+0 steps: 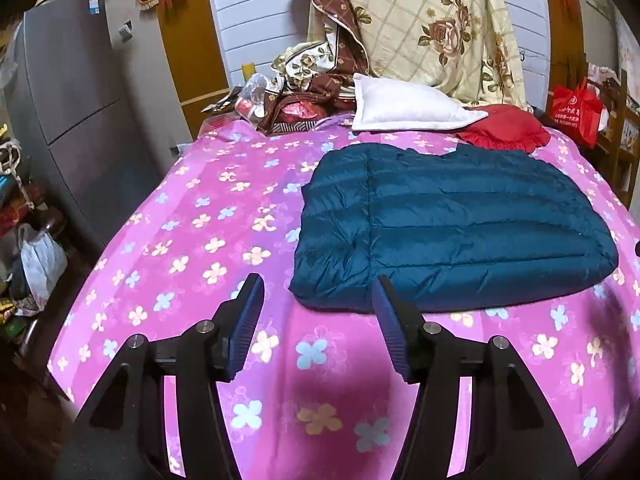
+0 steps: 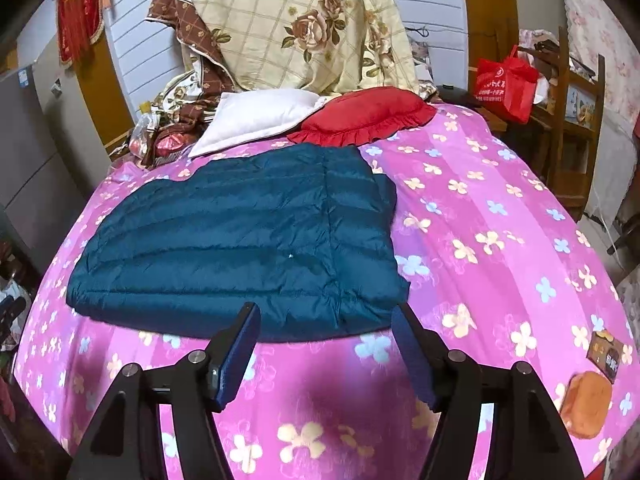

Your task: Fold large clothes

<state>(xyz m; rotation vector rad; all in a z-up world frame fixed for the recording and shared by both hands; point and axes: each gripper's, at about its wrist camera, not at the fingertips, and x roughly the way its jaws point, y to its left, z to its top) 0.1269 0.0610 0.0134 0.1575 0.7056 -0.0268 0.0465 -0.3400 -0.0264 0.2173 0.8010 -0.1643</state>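
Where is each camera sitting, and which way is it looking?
Left wrist view: on the left gripper, looking down and forward over the pink bedspread; the blue jacket lies ahead to the right; only its open, empty fingers show.
Right wrist view: on the right gripper, looking the same way; the blue jacket lies ahead to the left; only its open, empty fingers show.
Both share the jacket, bedspread, white pillow and red cushion.

Bright indoor light, soft shadows, fisheye-warped dark edges.
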